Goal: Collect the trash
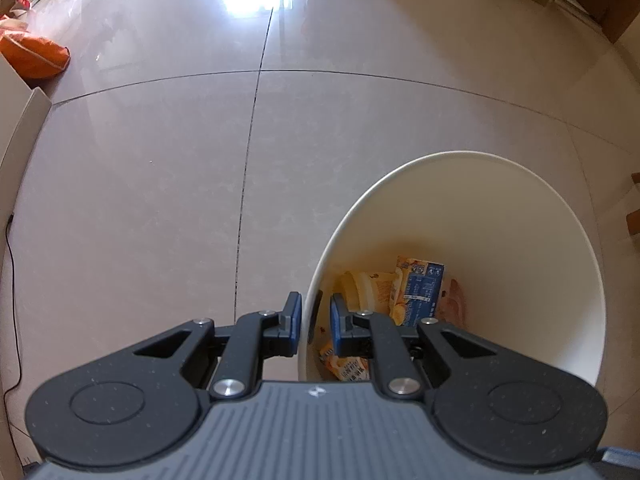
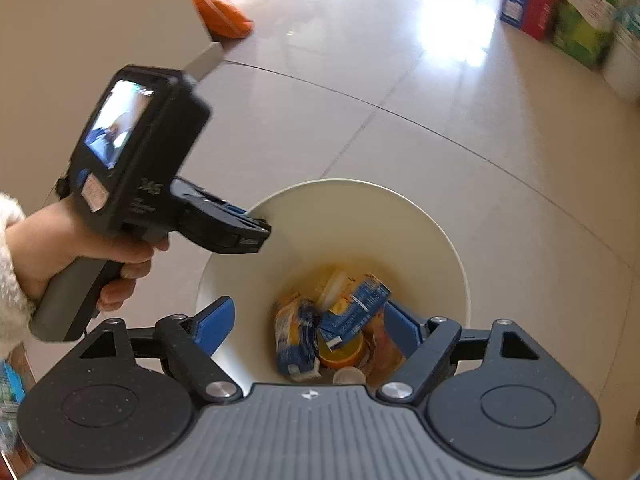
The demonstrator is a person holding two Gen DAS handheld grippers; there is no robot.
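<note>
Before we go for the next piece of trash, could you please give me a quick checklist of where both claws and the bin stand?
1. Left claw clamped on the white bin rim: ok.
2. Right claw open and empty above the bin: ok.
3. Cartons lying in the bin's bottom: ok.
4. Bin has room for more: ok.
5. Floor near the bin free of trash: ok in these views.
6. Where the next trash lies: cannot tell.
</note>
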